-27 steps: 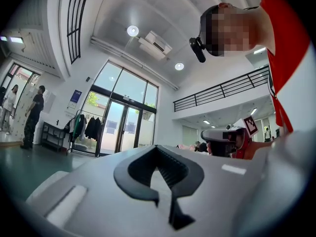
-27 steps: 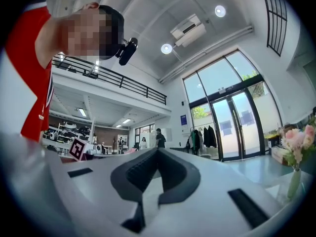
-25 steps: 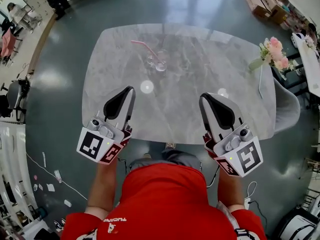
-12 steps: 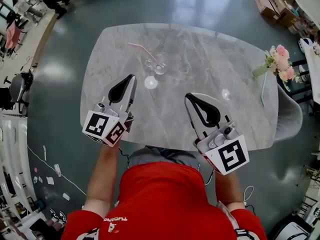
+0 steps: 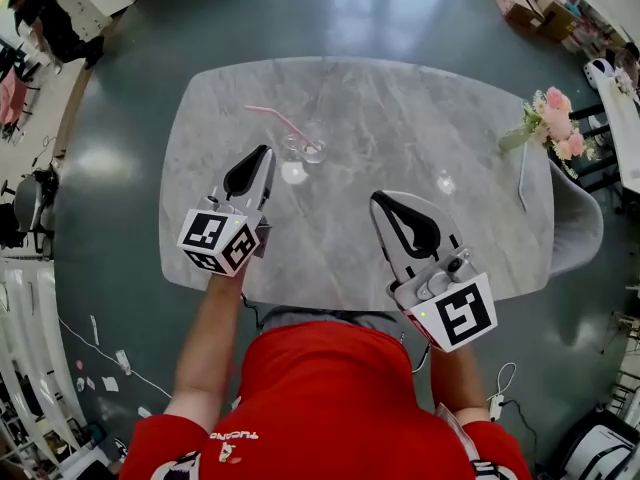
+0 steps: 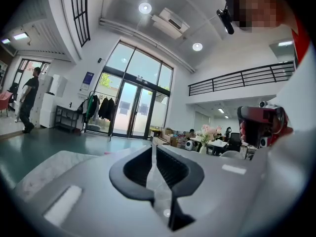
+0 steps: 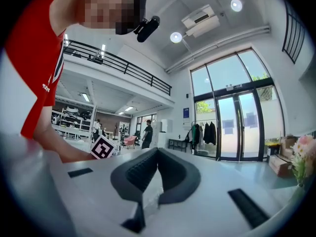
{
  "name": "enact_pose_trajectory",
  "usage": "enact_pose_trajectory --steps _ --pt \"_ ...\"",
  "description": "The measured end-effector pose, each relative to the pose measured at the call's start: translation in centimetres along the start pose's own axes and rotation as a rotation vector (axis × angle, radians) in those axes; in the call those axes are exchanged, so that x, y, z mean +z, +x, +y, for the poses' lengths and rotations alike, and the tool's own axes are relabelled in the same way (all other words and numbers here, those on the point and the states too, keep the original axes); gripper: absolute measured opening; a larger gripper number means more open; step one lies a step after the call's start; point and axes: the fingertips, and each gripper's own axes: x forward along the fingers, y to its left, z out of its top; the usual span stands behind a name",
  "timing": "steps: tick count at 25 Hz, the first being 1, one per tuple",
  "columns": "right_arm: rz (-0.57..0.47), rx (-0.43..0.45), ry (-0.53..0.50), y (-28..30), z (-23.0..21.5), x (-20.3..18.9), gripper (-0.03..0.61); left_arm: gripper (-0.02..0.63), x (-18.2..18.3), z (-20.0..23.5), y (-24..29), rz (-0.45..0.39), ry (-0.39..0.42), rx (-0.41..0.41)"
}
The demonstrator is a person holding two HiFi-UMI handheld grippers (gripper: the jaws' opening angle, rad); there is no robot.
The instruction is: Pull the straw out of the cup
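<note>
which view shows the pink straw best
The head view: the straw leans left out of the clear cup. The left gripper view gives at most a pink speck; the right gripper view none.

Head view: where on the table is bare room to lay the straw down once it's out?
The broad middle of the table, between the cup and the flowers, is bare, as is the near edge between the left gripper and right gripper. It is crowded only round the cup, where the straw leans left, with the left gripper close by.

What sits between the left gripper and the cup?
Nothing; in the head view only bare table shows between the left gripper and the cup.
</note>
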Motion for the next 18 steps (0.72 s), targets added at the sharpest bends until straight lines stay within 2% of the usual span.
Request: enact_pose_trajectory --steps 3,18 --pt "0.004 -0.012 0.004 0.4 -0.3 -0.2 0.002 0.012 -0.6 0.7 1.0 0.017 -0.005 -0.002" --pt "0.04 -0.059 0.009 1.1 -1.5 -1.1 0.002 0.139 -4.5 3.6 4.9 0.115 -0.109 -0.001"
